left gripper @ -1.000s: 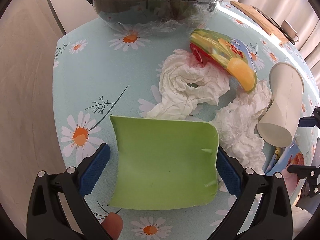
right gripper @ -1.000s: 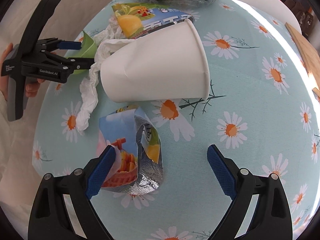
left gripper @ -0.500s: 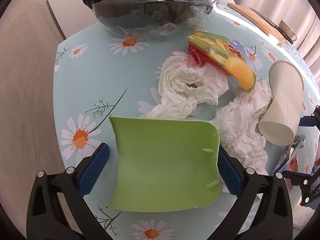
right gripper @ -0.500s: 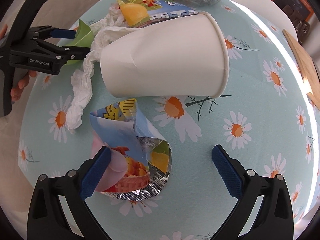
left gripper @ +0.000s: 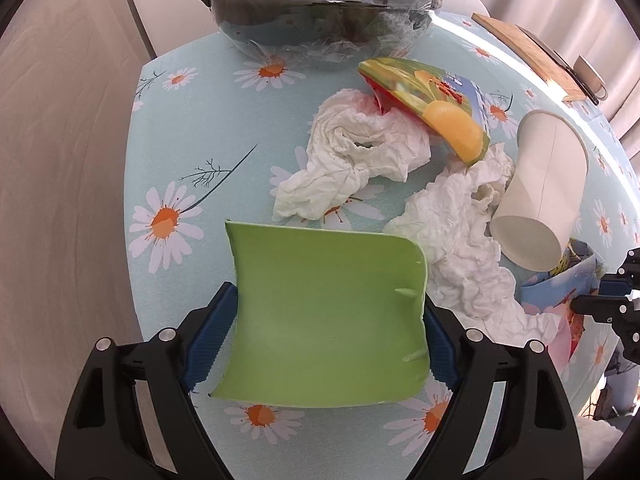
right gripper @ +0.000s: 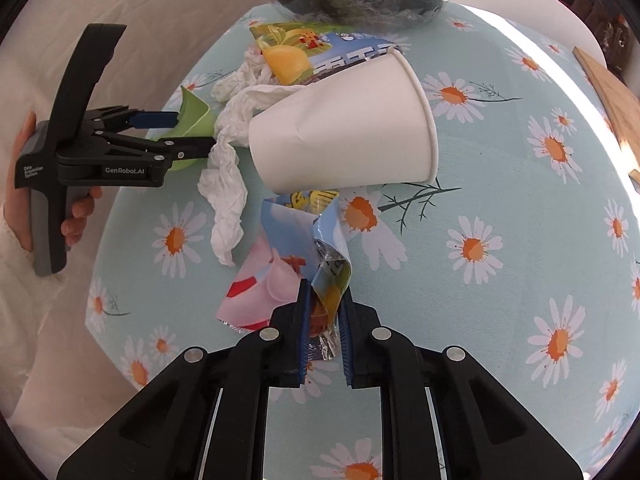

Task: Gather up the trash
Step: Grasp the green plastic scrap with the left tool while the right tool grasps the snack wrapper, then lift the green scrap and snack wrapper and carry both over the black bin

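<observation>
Right wrist: right gripper [right gripper: 324,320] jaws just closed on wrapper [right gripper: 288,280]; daisy tablecloth [right gripper: 500,200].

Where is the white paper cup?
In the right wrist view the white paper cup lies on its side mid-table, touching the crumpled tissue on its left.

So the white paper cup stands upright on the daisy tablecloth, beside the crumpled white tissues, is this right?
Not quite: the white paper cup lies on its side, not upright, on the daisy tablecloth, beside the crumpled white tissues. The right wrist view shows it best.
</observation>
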Tool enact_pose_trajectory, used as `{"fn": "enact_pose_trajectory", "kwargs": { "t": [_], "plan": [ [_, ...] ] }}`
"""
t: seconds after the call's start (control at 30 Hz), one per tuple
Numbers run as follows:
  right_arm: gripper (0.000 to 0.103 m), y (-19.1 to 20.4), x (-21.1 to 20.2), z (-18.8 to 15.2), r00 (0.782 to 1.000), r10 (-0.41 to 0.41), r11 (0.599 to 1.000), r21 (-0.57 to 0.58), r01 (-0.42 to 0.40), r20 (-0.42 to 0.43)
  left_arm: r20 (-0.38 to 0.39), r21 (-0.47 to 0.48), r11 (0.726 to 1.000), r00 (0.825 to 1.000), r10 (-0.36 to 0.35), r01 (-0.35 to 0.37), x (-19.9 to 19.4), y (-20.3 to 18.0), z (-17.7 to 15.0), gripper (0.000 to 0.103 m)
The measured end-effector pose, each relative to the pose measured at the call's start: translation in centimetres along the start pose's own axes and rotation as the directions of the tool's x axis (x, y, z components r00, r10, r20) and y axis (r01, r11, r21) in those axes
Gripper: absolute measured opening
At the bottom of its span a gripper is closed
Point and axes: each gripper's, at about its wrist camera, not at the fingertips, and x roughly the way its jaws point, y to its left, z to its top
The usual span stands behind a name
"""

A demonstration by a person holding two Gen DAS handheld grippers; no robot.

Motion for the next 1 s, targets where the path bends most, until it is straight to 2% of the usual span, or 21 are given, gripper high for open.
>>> {"fn": "enact_pose_trajectory", "kwargs": {
  "t": [0.13,0.23,0.47,0.63,0.87,1.0],
  "plan": [
    [0.009,-0.9,-1.4,-0.4,1.0,-0.011,1.0,-0.02,0.012,0.014,0.01,-0.062,0.998,1.0,0.015,-0.014,-1.6,0.1,-0.8,0.083],
    [0.009,-2.0,-2.6,-0.4,1.0,0.014,1.0,-0.024,-0.013,0.022,0.016,-0.097,0.995,0.999,0.033,-0.031,-2.6,-0.2,-1.1,0.083],
    [0.009,-4.8,-5.6,0.6,0.997,0.056,0.998,-0.037,-0.053,0.062,0.042,-0.18,0.979,0.994,0.101,-0.092,-5.7,-1.0,-1.7,0.083],
    [0.009,-6.7,-7.2,1.2,0.994,0.058,0.997,-0.065,-0.052,0.095,0.06,-0.227,0.965,0.987,0.147,-0.13,-7.9,-2.1,-1.8,0.083],
    [0.009,-9.5,-9.6,1.8,0.987,0.065,0.993,-0.111,-0.049,0.15,0.098,-0.304,0.942,0.978,0.183,-0.145,-10.8,-4.1,-1.6,0.083],
    [0.009,-11.2,-10.6,2.2,0.983,0.064,0.991,-0.126,-0.043,0.171,0.142,-0.355,0.927,0.973,0.184,-0.124,-12.2,-5.0,-1.6,0.083]
  ]
}}
